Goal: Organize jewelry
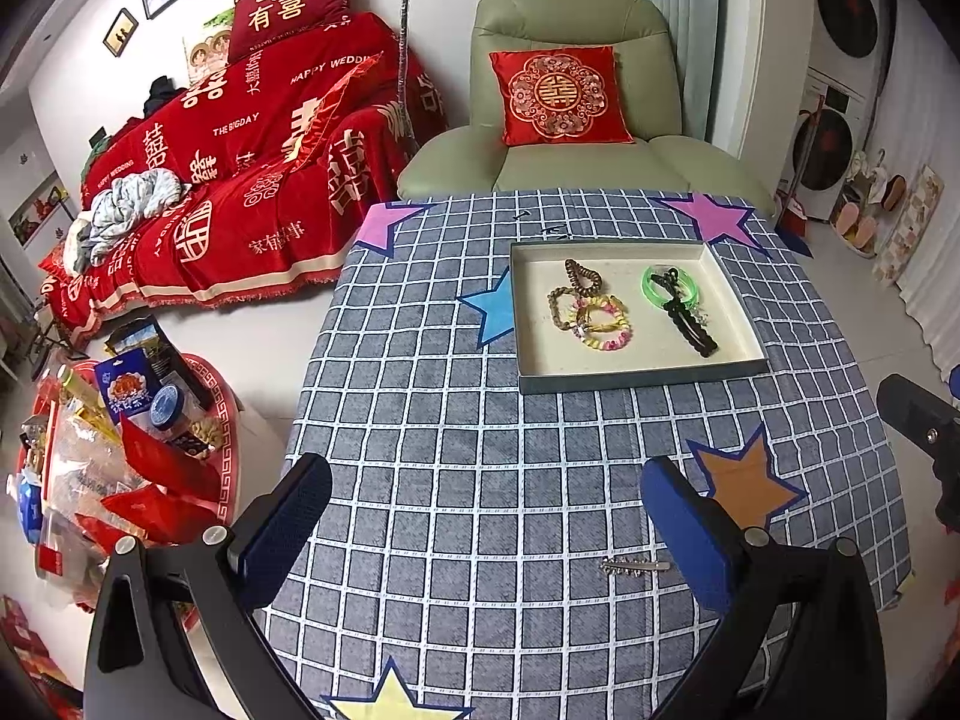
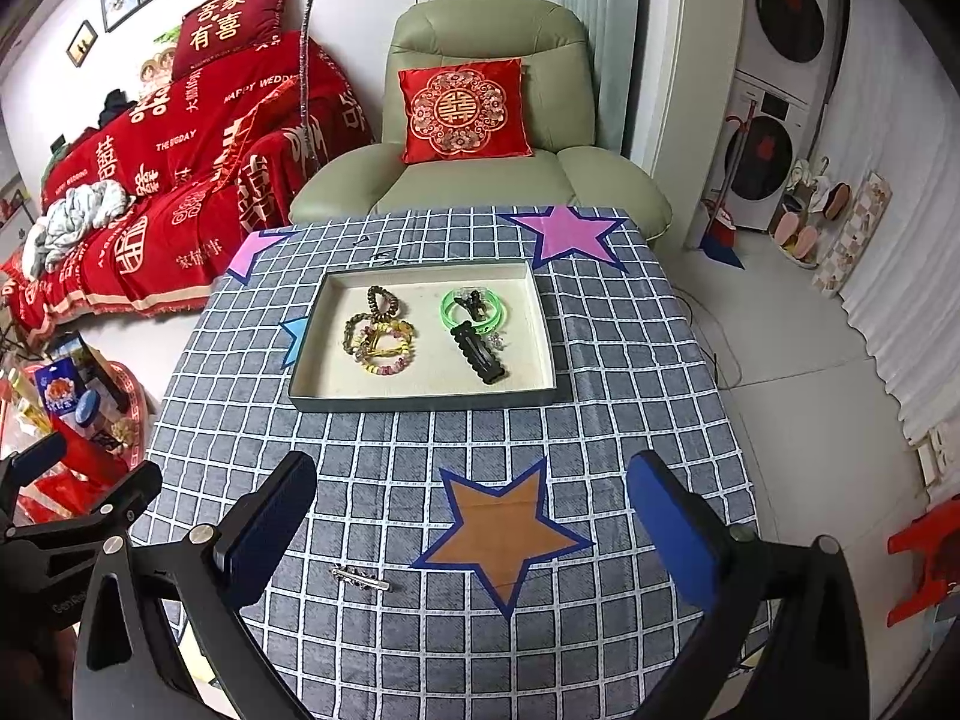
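With both tools released and empty, left tool (image 1: 486, 534) and right tool (image 2: 474, 522), your last stray piece, the silver hair clip (image 1: 635, 566) on the table (image 1: 420, 420), awaits a low pinch and transfer to the tray (image 1: 645, 376).

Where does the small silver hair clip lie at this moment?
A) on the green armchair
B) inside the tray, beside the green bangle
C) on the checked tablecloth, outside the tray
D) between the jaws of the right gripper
C: the silver hair clip lies flat on the checked tablecloth, well short of the tray, and neither gripper touches it.
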The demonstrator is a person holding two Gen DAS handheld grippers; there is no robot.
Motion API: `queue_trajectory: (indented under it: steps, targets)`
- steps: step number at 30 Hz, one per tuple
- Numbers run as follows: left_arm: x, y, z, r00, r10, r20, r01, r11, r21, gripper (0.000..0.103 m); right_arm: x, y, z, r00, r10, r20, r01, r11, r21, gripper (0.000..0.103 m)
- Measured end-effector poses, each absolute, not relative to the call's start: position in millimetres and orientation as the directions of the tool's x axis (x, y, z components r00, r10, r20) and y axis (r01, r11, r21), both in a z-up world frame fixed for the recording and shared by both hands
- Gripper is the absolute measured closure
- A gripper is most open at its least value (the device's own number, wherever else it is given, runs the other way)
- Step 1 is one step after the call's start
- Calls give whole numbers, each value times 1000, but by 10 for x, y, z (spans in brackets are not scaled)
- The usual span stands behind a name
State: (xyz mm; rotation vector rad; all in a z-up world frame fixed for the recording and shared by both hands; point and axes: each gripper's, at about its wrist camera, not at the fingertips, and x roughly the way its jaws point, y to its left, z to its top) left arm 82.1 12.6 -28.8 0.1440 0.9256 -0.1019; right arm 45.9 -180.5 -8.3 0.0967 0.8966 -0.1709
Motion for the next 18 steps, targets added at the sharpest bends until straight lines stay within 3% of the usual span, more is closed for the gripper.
queue_trajectory:
  steps: [18]
  targets:
    - [829, 147, -298, 598, -23, -801, 146, 986, 80, 0, 492, -1787, -99, 611, -101, -785, 182, 983, 16, 0]
